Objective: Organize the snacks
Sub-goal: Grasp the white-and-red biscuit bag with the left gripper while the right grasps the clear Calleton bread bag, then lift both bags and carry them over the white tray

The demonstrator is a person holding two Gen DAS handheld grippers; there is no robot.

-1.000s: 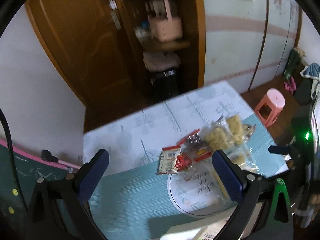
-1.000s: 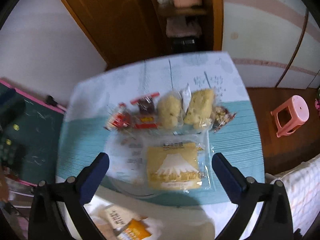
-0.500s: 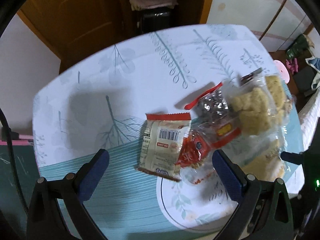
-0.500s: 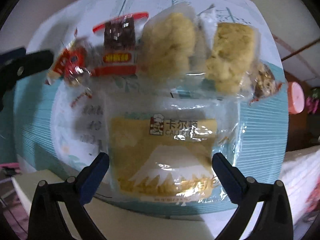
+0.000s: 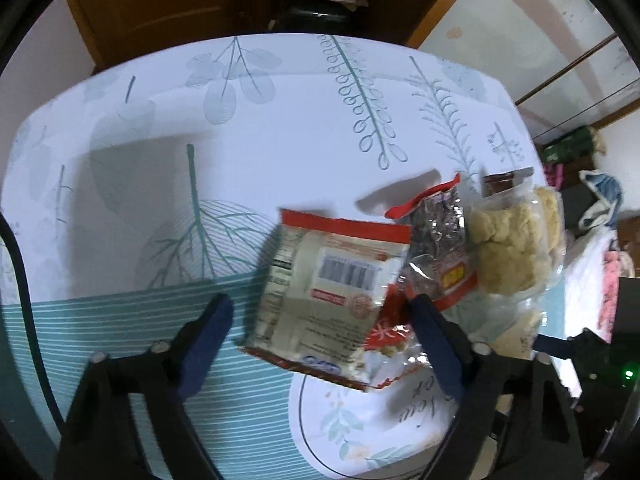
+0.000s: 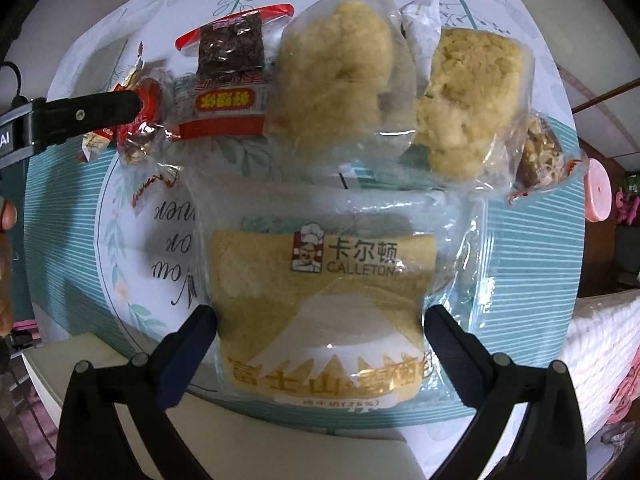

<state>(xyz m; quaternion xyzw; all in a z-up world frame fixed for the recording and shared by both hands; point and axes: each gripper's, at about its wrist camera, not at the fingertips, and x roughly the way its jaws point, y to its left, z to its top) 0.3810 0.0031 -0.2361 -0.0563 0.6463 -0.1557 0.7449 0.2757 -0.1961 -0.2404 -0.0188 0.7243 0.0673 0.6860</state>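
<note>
A cream snack packet [image 5: 332, 292] with a red top edge and a barcode lies on the teal mat, partly over red candy wrappers [image 5: 384, 332]. My left gripper [image 5: 320, 328] straddles it with its jaws closing. The left pad stands clear of the packet, and the right finger [image 5: 432, 340] is at the candy wrappers. In the right wrist view, that finger [image 6: 92, 114] reaches the red candy [image 6: 148, 100]. My right gripper [image 6: 320, 328] points down, open, with a yellow cake bag [image 6: 320, 280] between its fingers.
A round white plate [image 6: 132, 240] with script lettering lies under the snacks. Behind are a brownie packet [image 6: 230, 76], two clear bags of yellow pastry [image 6: 336, 64] [image 6: 468, 100] and a nut bar [image 6: 540, 156]. A pink stool [image 6: 598, 190] stands to the right of the table.
Both grippers have come down close over the table. The left one now sits around the cream packet with narrower jaws. The right one has settled over the cake bag.
</note>
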